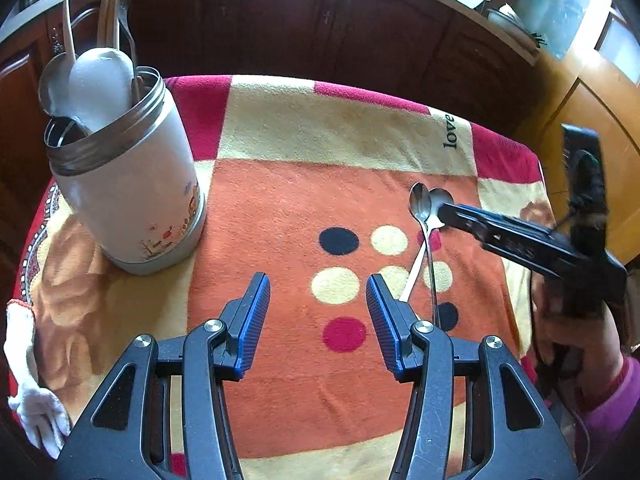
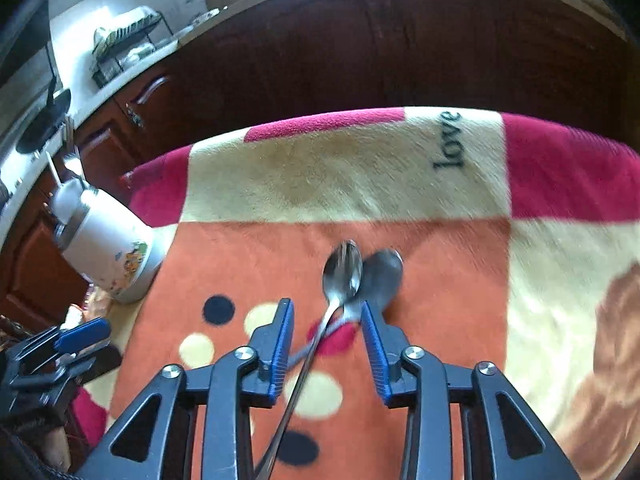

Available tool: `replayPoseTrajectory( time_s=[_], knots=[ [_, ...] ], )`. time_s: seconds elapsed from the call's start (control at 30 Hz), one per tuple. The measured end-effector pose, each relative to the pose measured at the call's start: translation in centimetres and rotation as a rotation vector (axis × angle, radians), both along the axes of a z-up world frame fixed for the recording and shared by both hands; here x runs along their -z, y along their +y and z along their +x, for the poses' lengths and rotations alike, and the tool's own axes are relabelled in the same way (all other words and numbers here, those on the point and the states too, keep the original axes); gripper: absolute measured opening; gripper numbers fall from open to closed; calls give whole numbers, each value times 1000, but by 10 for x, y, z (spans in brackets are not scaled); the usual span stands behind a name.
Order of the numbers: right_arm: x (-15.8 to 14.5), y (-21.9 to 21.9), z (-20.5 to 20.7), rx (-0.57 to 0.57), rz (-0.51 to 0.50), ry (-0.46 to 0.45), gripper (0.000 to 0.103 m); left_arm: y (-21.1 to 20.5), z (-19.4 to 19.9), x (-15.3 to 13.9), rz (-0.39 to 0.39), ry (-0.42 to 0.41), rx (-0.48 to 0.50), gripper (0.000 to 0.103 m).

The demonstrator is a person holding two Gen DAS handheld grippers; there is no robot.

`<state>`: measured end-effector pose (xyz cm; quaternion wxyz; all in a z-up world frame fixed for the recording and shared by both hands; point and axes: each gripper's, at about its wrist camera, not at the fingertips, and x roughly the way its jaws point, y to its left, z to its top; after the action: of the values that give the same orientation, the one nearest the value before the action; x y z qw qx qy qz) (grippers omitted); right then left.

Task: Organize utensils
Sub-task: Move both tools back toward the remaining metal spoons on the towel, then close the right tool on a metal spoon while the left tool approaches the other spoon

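Two metal spoons lie side by side on the patterned blanket (image 1: pixel 320 184), bowls pointing away from me: a shiny spoon (image 2: pixel 344 272) (image 1: pixel 420 202) and a duller spoon (image 2: pixel 382 276) (image 1: pixel 440 196) just right of it. My right gripper (image 2: pixel 326 306) (image 1: pixel 444 212) hangs low over their necks with its jaws apart on either side; the pads do not press on either. Open and empty, my left gripper (image 1: pixel 318 280) (image 2: pixel 80 336) hovers over the dotted middle of the cloth. At the left stands a white canister (image 1: pixel 132 200) (image 2: pixel 108 248) holding a white ladle (image 1: pixel 100 84) and several utensils.
A white glove (image 1: pixel 28 380) hangs over the table's left edge. Dark wooden cabinets (image 1: pixel 320 28) run behind the table's far edge. A hand in a pink sleeve (image 1: pixel 580 352) holds the right gripper at the right side.
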<state>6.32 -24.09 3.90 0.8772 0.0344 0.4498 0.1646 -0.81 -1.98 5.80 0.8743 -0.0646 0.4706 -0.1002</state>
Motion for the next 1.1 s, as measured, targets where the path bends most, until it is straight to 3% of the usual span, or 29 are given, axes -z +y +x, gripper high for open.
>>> replayPoseTrajectory(
  time_s=[0.2,0.4,0.47,0.57,0.93,1.1],
  knots=[
    [19,5,24,10,-71,35,28,11,5,5,-2,11,-22,50],
    [25,12,37,-16,-20,15,27,10,7,10,-2,23,-19,50],
    [25,20,35,-40,-47,9,5,10,7,9,-4,21,-19,50],
    [23,20,25,-59,-25,-21,2,10,8,8,-3,15,-17,50],
    [2,-40,-23,9,137,-15,2,-17,22,5,-31,4,40,50],
    [7,-82,-34,102,149,8,2,-49,50,5,-97,-1,163,50]
  ],
)
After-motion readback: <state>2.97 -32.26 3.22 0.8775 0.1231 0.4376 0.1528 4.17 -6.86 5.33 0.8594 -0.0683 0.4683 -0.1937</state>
